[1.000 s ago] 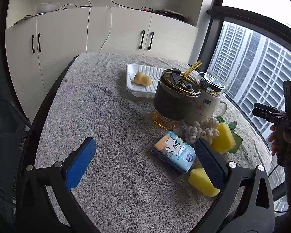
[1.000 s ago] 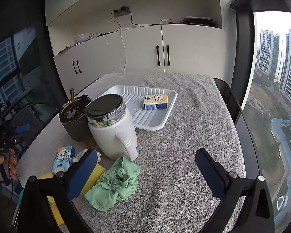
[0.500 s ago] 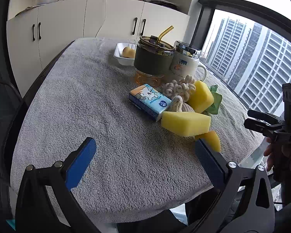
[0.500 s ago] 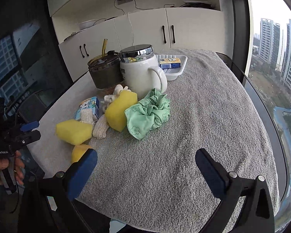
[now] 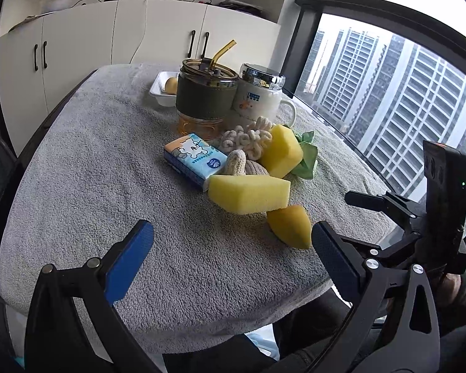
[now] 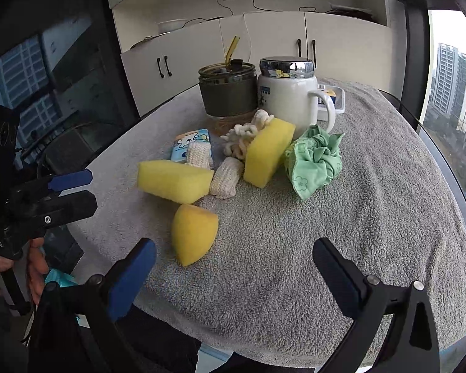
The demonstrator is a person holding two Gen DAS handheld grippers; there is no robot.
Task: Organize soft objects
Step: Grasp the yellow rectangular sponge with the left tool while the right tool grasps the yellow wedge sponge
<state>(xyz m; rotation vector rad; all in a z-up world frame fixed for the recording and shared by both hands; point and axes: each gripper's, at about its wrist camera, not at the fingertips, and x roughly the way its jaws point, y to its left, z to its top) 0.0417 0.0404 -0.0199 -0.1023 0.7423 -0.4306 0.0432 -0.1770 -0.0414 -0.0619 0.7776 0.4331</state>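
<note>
Both grippers have drawn back low toward the near table edge; the pile now fills mid-frame. Left gripper (image 5: pixel 231 250): jaws spread wide, holding nothing. At frame centre, left to right: tissue pack (image 5: pixel 195 156), long sponge (image 5: pixel 248 193) leaning over the rounded sponge (image 5: pixel 290 225), tilted sponge (image 5: pixel 281 150), green scrunchie (image 6: pixel 315 158). Probably heaped for sorting into the white tray (image 5: pixel 161 95), upper centre behind the cups. Right gripper (image 6: pixel 233 272): also spread, empty. Bare towel lower left gives approach room; rounded sponge sits nearest the edge.
</note>
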